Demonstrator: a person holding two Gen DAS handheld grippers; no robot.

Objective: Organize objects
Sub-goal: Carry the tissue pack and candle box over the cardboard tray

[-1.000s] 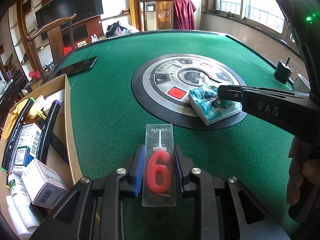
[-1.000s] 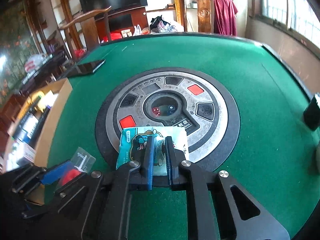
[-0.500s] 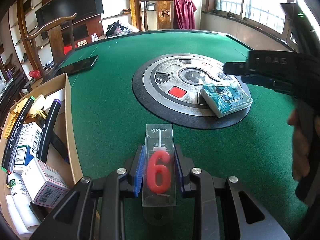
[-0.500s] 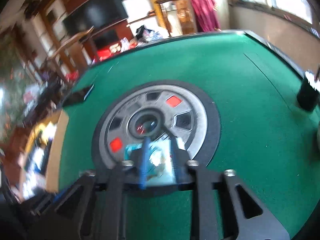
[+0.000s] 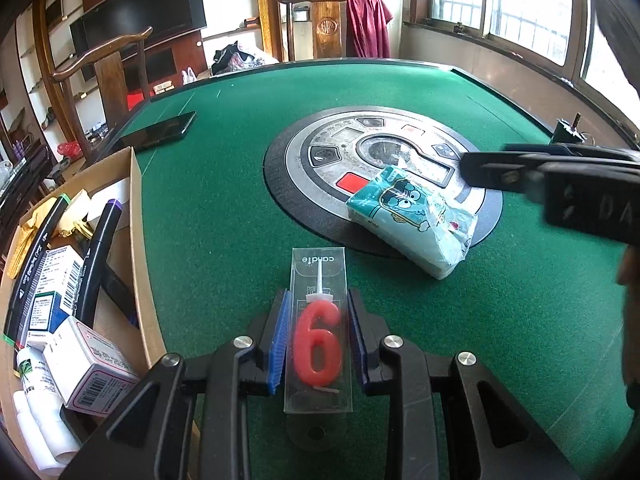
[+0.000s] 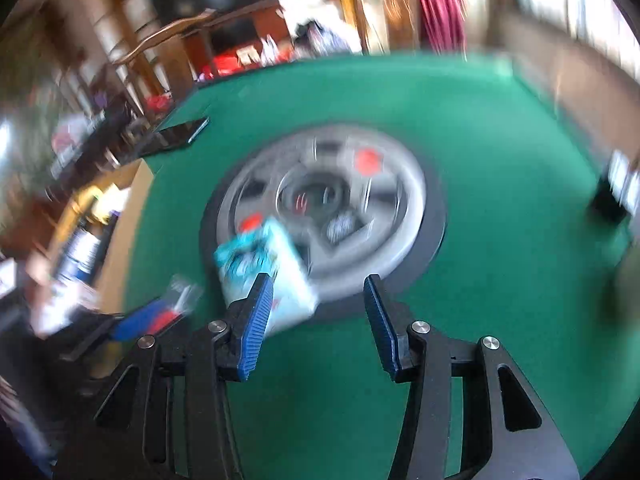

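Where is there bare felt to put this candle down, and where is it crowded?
Bare felt lies between the box wall and the dial, from the candle up to the phone. More stretches behind the dial to the far rail. Crowded: the box is packed, and the tissue pack overhangs the dial's near right rim under the right gripper.

Open felt (image 5: 208,216) between cardboard box (image 5: 138,216) and tissue pack (image 5: 416,224).

Counter (image 5: 208,208): green felt. Candle (image 5: 318,344): red "6", clear case. Tissue pack (image 5: 416,220): teal, cartoon print. Tool pads (image 6: 256,316): blue.
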